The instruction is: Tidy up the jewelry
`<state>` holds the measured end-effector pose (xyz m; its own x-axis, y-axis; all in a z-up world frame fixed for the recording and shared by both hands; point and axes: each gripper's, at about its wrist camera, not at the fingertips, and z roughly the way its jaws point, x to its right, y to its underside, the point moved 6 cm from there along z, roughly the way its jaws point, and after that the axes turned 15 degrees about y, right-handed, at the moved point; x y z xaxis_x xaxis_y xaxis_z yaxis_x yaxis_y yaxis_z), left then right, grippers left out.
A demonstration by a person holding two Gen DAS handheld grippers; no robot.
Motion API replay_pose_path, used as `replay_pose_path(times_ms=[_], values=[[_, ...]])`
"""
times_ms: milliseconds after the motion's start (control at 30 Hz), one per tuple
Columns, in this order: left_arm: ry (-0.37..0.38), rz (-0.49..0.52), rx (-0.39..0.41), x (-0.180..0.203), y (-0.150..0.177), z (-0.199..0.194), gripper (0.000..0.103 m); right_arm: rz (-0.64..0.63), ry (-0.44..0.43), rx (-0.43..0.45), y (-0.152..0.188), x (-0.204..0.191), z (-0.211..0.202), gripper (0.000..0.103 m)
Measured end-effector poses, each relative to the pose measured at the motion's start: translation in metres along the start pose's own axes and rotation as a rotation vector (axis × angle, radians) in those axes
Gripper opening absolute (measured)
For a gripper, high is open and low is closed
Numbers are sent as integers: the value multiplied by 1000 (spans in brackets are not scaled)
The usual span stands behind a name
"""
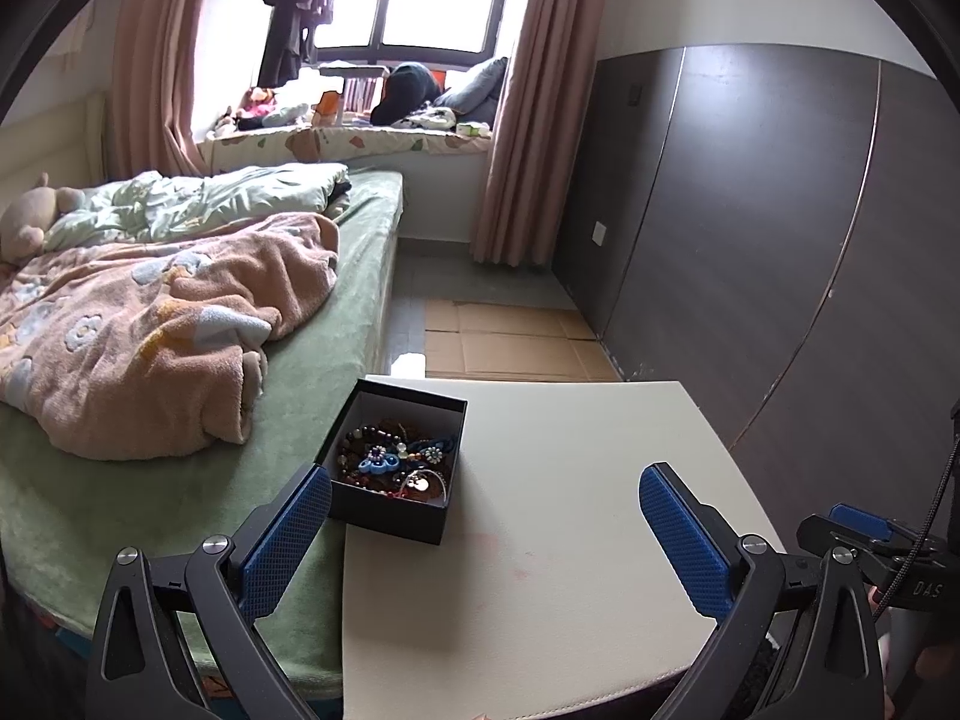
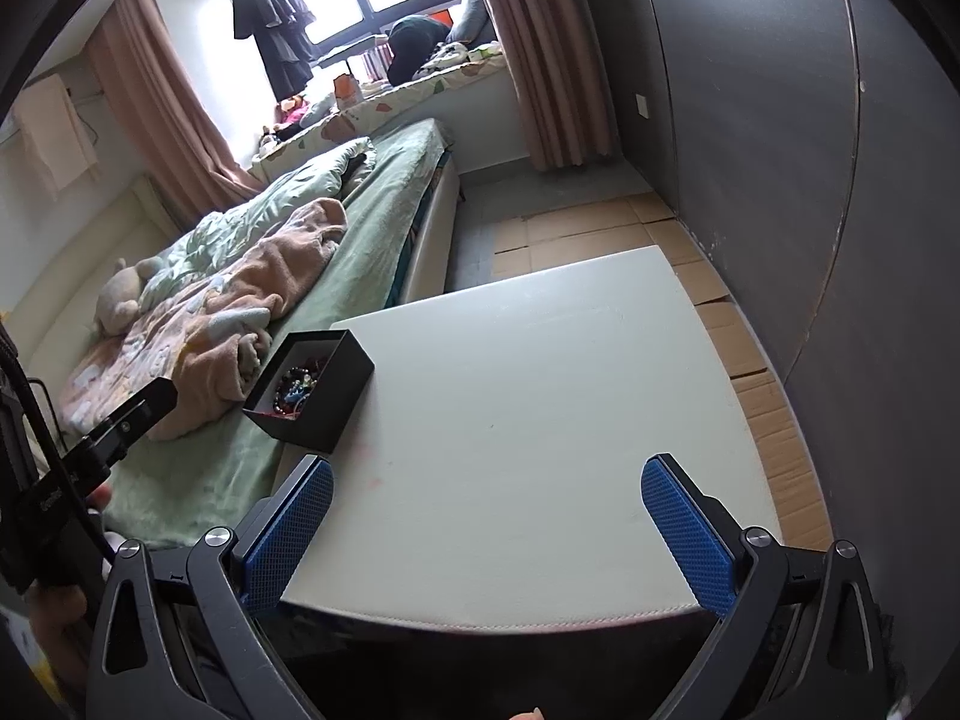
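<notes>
My left gripper point(image 1: 486, 534) hangs over the near table point(image 1: 570, 540) edge, jaws wide apart, holding nothing; my right gripper point(image 2: 487, 531) does likewise, jaws spread; the black box point(image 1: 393, 507) sits at the table's left edge, by the bed point(image 1: 180, 492), with tangled jewelry point(image 1: 390, 459) inside; beyond, curtains point(image 1: 522, 120).

Black box point(image 1: 393, 468) sits at far-left corner of white surface point(image 1: 540, 540), full of tangled beads point(image 1: 393, 459). Left gripper point(image 1: 485, 531) spread wide, empty, left finger point(image 1: 285, 540) just beside box. Bed point(image 1: 180, 480) alongside, peach blanket point(image 1: 150, 336) rumpled.
</notes>
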<state>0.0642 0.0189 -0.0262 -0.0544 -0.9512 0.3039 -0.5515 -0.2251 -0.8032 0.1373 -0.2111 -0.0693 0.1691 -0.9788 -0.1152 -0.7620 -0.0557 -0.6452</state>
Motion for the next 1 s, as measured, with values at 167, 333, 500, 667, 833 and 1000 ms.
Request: replay_pose_path(times_ms=[167, 333, 500, 667, 833, 1000], values=[[4, 0, -4, 1, 1, 1, 102, 0, 2, -1, 0, 0, 1, 103], [5, 5, -4, 3, 1, 2, 103, 1, 3, -2, 0, 0, 0, 103], [3, 3, -3, 2, 2, 1, 103, -2, 3, -1, 0, 0, 0, 103], [5, 5, -1, 2, 1, 0, 103, -5, 5, 1, -1, 2, 0, 103], [5, 6, -1, 2, 1, 0, 103, -7, 6, 3, -1, 2, -1, 103], [7, 2, -4, 4, 1, 0, 103, -5, 12, 1, -1, 2, 0, 103]])
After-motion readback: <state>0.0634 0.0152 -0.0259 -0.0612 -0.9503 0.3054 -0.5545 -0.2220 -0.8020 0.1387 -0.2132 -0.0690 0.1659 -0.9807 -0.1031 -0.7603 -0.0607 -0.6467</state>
